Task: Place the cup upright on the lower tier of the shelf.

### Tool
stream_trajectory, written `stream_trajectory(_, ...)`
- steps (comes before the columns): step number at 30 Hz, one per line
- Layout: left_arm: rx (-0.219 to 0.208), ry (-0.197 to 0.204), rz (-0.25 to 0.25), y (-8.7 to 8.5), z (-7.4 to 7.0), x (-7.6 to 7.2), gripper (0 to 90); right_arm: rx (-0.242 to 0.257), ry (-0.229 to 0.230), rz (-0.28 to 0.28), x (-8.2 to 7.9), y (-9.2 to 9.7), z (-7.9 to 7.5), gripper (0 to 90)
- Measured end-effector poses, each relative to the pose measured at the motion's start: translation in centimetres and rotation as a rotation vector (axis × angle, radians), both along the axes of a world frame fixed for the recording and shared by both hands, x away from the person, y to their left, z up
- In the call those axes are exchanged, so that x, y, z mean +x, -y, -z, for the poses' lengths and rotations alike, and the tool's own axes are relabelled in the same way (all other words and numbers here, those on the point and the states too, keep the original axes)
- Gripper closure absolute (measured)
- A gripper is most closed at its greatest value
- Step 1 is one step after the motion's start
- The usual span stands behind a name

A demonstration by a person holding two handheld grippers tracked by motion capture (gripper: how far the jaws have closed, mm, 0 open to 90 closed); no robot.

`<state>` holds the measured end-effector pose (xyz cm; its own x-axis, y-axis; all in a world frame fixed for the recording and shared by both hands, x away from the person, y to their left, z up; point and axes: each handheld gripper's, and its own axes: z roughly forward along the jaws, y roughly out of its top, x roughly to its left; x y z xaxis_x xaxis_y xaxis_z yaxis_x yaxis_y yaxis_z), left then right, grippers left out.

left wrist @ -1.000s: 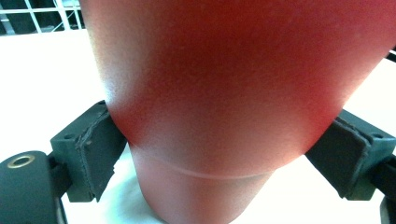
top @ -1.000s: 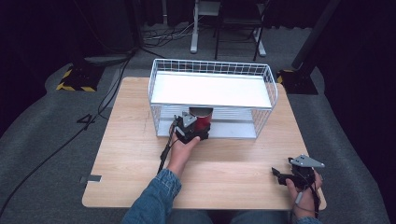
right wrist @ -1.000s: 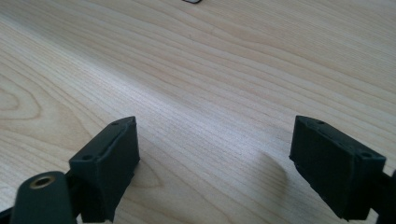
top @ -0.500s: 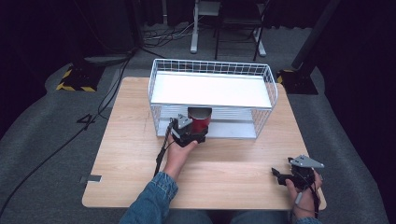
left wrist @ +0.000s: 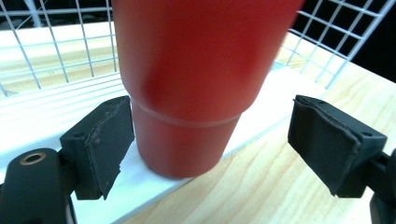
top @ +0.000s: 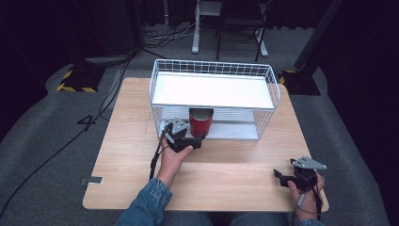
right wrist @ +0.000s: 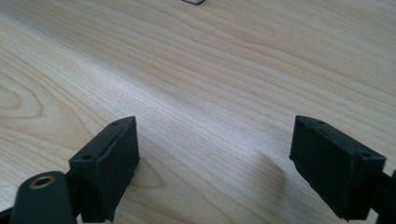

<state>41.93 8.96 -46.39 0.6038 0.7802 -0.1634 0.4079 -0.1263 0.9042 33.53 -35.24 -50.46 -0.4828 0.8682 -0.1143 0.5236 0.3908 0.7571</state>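
Note:
A red cup (top: 201, 123) stands upright at the front edge of the lower shelf (top: 235, 132) of a white wire rack (top: 214, 63). My left gripper (top: 192, 137) is open right in front of it, one jaw on each side of the cup's base. In the left gripper view the cup (left wrist: 187, 93) sits between the jaws of the left gripper (left wrist: 212, 135); the left jaw is close against it and the right jaw stands well clear. My right gripper (top: 280, 178) is open and holds nothing, low over the table's front right, as the right gripper (right wrist: 212, 140) view confirms.
The rack sits at the back middle of the wooden table (top: 131, 141) and has a white upper shelf (top: 211, 89) with nothing on it. Dark floor with cables and chair legs surrounds the table.
The left gripper has drawn back a little toward the person, while the red cup stays in place on the lower shelf. The right gripper has not moved.

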Motion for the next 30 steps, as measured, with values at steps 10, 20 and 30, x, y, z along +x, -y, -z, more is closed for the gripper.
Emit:
stream_trajectory(10,0.015,0.024,0.013,-2.5,-1.5,-2.9,15.4,-0.009,0.008,-0.015,0.0,-0.2,0.0,16.0)
stream_trajectory(20,0.039,0.015,0.013,-5.4,-3.0,-5.8,16.3,0.080,-0.087,-0.017,0.8,0.6,0.1,15.3)
stream_trajectory(30,0.093,0.048,0.038,-8.7,-3.3,-8.4,16.3,0.078,-0.089,-0.026,1.0,0.5,0.1,14.9)
